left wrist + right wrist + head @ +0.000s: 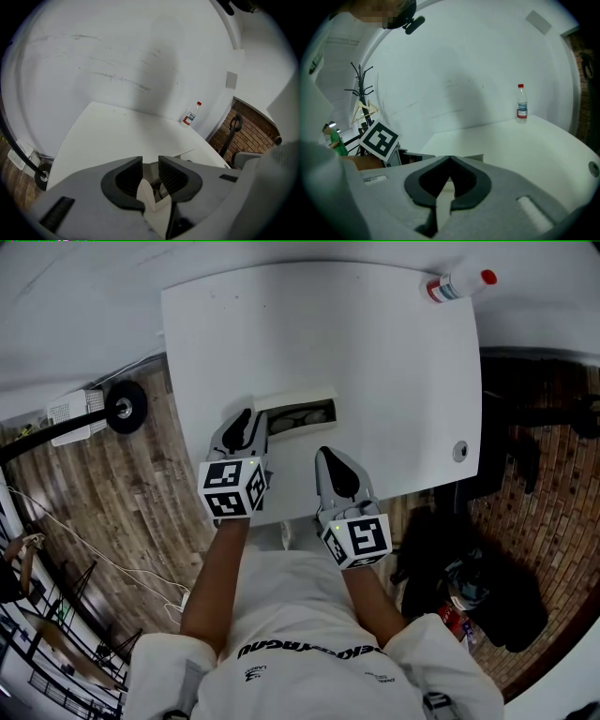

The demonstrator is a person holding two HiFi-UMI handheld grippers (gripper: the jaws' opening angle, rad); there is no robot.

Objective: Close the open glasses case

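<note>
The open cream glasses case (298,414) lies on the white table (375,343) with dark glasses inside and its lid raised at the back. My left gripper (249,422) is at the case's left end, its jaws open with a narrow gap. In the left gripper view (150,172) the thin lid edge (185,153) shows just past the right jaw; I see nothing pinched between the pads. My right gripper (324,456) hovers just in front of the case's right part, shut on nothing (449,160). The case edge (476,158) peeks over its jaws.
A clear bottle with a red cap (459,284) lies at the table's far right corner, also seen as a bottle (190,115) and a bottle (521,105). A cable hole (459,451) sits near the right edge. A black bag (478,592) lies on the floor at right.
</note>
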